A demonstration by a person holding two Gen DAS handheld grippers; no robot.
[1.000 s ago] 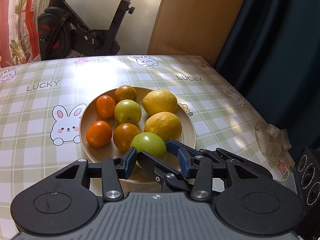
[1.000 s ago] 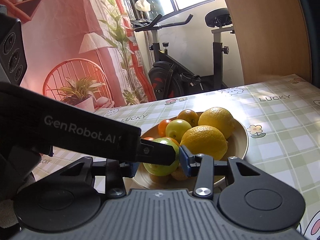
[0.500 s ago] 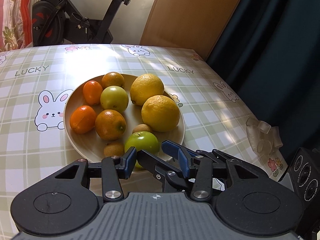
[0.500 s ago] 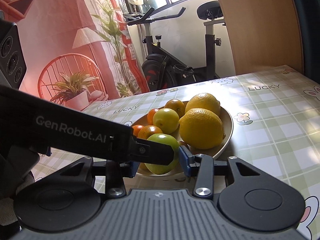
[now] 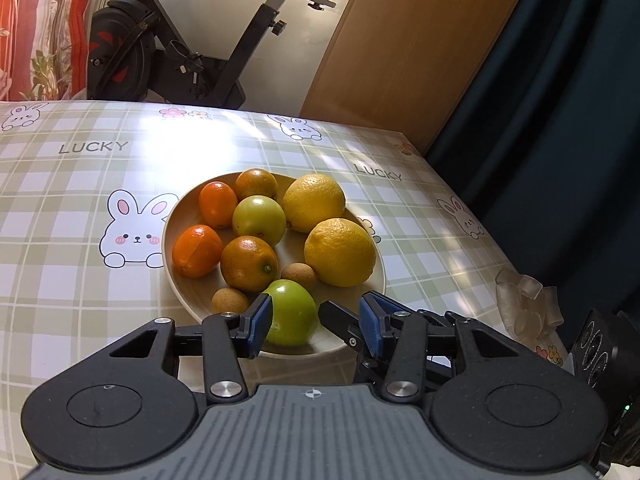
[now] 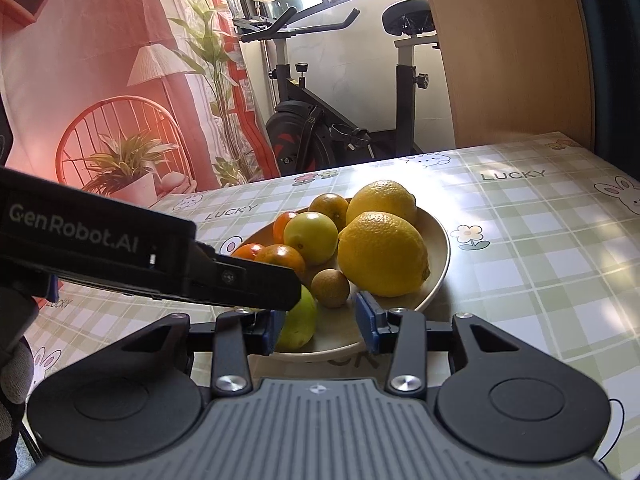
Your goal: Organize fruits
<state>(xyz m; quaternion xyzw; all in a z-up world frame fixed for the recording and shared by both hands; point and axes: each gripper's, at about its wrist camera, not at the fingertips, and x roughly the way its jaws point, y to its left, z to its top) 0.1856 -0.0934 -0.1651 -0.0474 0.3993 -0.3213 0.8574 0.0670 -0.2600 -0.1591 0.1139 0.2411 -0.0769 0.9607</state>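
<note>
A beige plate [image 5: 356, 308] on the checked tablecloth holds two lemons [image 5: 340, 252], several oranges [image 5: 248, 264], a yellow-green fruit [image 5: 259, 220], two small brown fruits [image 5: 299, 274] and a green apple [image 5: 291, 312] at its near rim. My left gripper [image 5: 314, 326] is open, its fingers either side of the apple, left pad close to it. My right gripper [image 6: 322, 328] is open just before the plate rim [image 6: 440, 256]; the apple [image 6: 300, 320] sits by its left finger, partly hidden by the left gripper's body [image 6: 160, 264].
A clear plastic wad [image 5: 524, 304] lies near the table's right edge. An exercise bike [image 5: 180, 52] and a wooden panel [image 5: 400, 52] stand behind the table. A dark curtain [image 5: 560, 120] hangs on the right.
Both grippers have drawn back and risen a little from the plate. The green apple now rests at the plate's near rim and two small brown fruits have come into view.
</note>
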